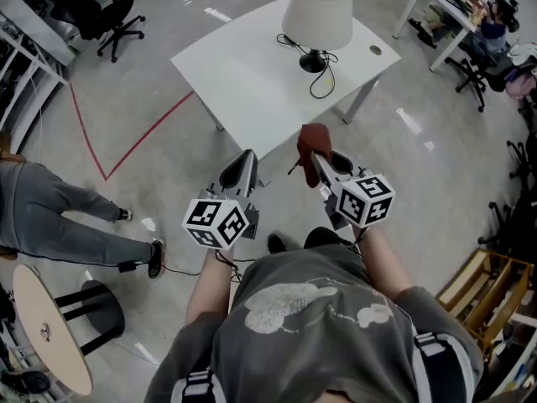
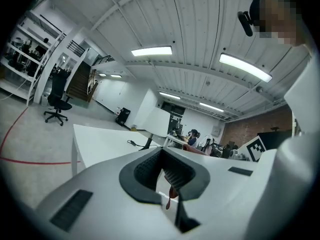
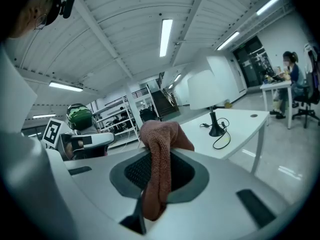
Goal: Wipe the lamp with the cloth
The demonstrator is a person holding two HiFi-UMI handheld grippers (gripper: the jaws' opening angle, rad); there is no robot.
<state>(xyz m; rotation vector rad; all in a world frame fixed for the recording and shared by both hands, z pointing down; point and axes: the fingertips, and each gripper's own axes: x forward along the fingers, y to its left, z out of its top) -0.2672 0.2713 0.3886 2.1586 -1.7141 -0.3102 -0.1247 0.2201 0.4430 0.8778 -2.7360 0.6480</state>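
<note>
Grips the cloth (image 1: 312,141) tight in the right gripper (image 1: 317,159); holds the left gripper (image 1: 245,159) closed on nothing. Stands well back from the lamp (image 1: 318,13), upright on the table (image 1: 243,74). Could tip it by pressing hard on the shade, or snag the cord (image 1: 323,78) beside its base.

This is an open-plan lab or workshop office. It has a bare polished floor (image 1: 403,166) marked with red tape lines (image 1: 151,134), white tables (image 1: 243,74), rolling office chairs (image 1: 113,15) and metal shelving (image 2: 22,59). Long ceiling strip lights (image 2: 151,51) run overhead, there is a brick wall (image 2: 265,126), and a person (image 3: 290,66) sits working at a far table.
</note>
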